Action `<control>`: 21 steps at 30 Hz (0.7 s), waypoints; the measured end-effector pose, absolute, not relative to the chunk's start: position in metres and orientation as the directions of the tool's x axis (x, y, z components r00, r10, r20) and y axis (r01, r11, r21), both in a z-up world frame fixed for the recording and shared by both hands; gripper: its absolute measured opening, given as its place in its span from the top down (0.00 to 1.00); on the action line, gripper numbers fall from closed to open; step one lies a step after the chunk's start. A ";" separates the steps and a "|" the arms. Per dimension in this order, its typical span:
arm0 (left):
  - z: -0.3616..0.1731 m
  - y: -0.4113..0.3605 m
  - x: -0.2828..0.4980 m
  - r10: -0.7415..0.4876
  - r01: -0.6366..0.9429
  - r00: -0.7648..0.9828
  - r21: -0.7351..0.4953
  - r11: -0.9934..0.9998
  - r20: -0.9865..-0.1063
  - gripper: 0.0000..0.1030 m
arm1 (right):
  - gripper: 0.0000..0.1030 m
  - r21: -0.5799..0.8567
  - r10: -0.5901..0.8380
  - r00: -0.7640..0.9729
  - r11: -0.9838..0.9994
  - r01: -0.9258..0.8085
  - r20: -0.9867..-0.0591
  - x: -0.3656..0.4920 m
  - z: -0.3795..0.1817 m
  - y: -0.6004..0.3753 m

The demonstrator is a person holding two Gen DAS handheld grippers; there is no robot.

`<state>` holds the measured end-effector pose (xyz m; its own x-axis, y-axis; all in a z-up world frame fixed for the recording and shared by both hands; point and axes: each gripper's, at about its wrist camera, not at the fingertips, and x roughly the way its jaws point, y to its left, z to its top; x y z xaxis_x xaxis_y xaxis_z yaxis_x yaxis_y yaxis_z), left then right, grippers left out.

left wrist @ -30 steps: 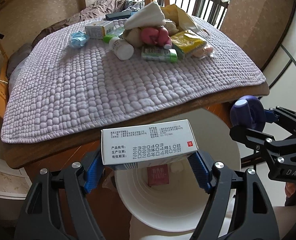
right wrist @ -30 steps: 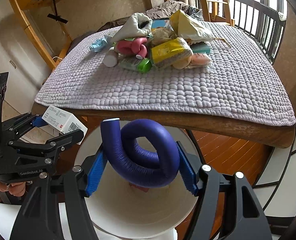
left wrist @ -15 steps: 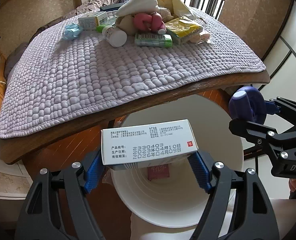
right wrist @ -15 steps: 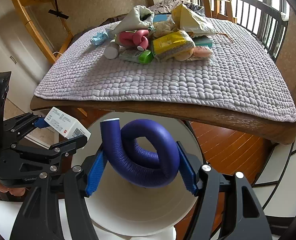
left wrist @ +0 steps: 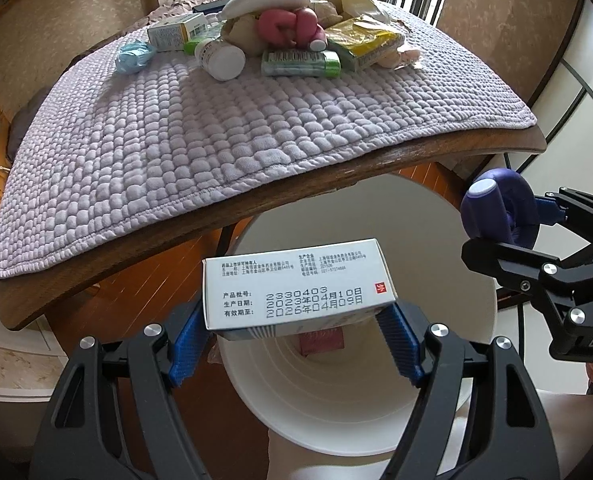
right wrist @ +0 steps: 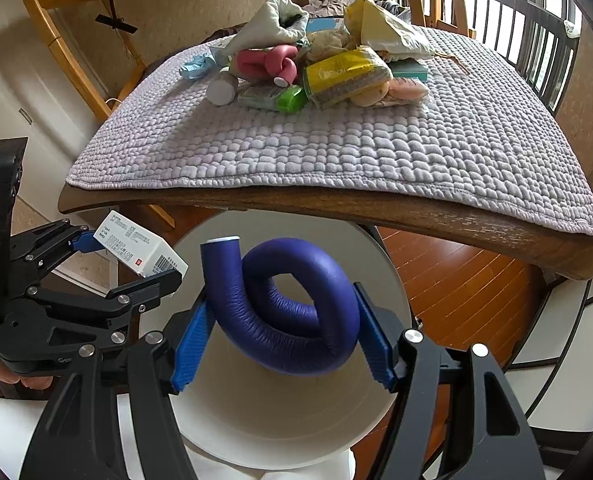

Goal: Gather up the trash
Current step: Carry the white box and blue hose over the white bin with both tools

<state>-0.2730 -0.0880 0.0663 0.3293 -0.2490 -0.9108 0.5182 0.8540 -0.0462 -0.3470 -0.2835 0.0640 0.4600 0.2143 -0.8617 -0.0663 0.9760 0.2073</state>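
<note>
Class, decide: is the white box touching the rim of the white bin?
Apart. The left wrist view shows the white box clamped in the left hand-held gripper, hanging above the white bin.

A matt white cardboard medicine box (left wrist: pixel 296 288), printed in black, is seen with smooth flat faces. The coiled purple foam tube (right wrist: pixel 292 304) is covered in a finely wrinkled, leather-like skin with a soft sheen. The round white plastic bin (left wrist: pixel 436 240) is smooth and slightly glossy inside. The lilac quilted cloth mat (left wrist: pixel 224 128) is shown bumpy and matt, laid on a dark varnished wooden table (right wrist: pixel 456 216). Ribbed blue plastic pads (right wrist: pixel 192 344) are carried on matt black gripper arms with bright metal screws
</note>
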 end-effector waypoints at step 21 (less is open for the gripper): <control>0.037 -0.103 -0.273 -0.210 0.517 0.298 -0.028 0.856 -0.931 0.25 | 0.36 0.192 0.206 0.427 0.978 -0.076 -0.880 -0.342 0.043 -0.278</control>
